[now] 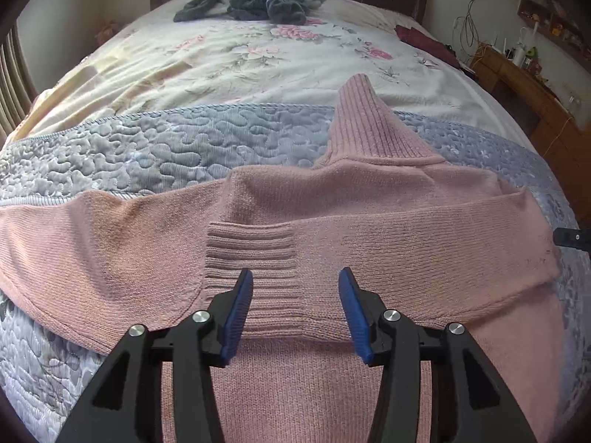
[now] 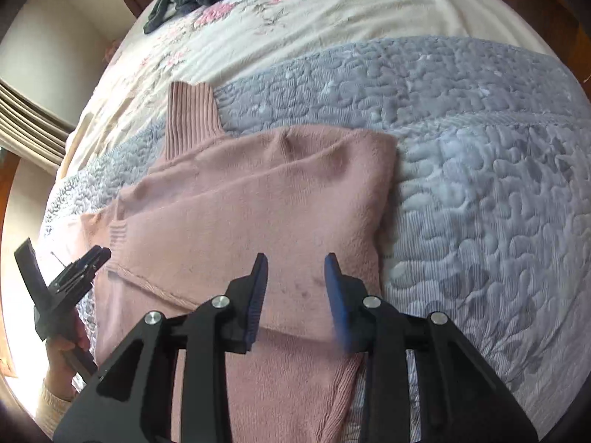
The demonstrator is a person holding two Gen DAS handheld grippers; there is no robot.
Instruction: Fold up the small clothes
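My left tongs [image 1: 295, 284] hang wide, nothing gripped, over the ribbed cuff [image 1: 251, 254] of the sleeve folded across the pink sweater [image 1: 369, 258]. Sweater lies flat on the grey quilt [image 1: 147, 147] on the bed, turtleneck collar [image 1: 365, 122] pointing toward the headboard (dark grey clothes [image 1: 251, 0] heaped up there). My right tongs [image 2: 295, 269] are also wide and empty, over the sweater's folded right side [image 2: 295, 199]. 2 sleeves look folded in.
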